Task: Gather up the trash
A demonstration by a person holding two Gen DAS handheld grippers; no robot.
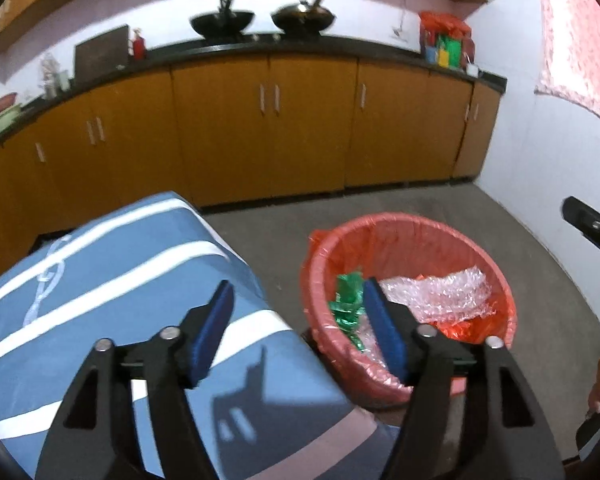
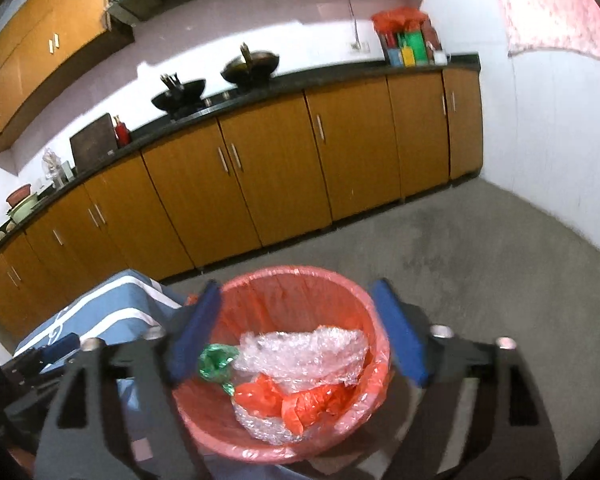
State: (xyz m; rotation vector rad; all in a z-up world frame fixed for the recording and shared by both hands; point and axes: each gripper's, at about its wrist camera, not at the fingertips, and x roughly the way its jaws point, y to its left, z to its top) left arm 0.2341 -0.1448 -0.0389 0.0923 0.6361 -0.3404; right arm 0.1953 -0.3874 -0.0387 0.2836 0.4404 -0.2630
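Note:
A red bin lined with a red plastic bag (image 1: 412, 240) (image 2: 300, 280) stands on the floor beside the table. Inside lie clear bubble wrap (image 1: 440, 292) (image 2: 304, 356), a green wrapper (image 1: 346, 296) (image 2: 216, 362) and crumpled red plastic (image 2: 296, 400). My left gripper (image 1: 300, 304) is open and empty, over the table edge and the bin's left rim. My right gripper (image 2: 296, 300) is open and empty, directly above the bin. Its tip also shows at the right edge of the left wrist view (image 1: 588, 220).
A table with a blue, white-striped cloth (image 1: 120, 280) (image 2: 112, 312) stands left of the bin. Orange cabinets (image 1: 260, 128) under a dark counter with two woks (image 1: 224, 22) line the back. A white wall (image 1: 540, 200) is on the right. Grey floor (image 2: 480, 260) surrounds the bin.

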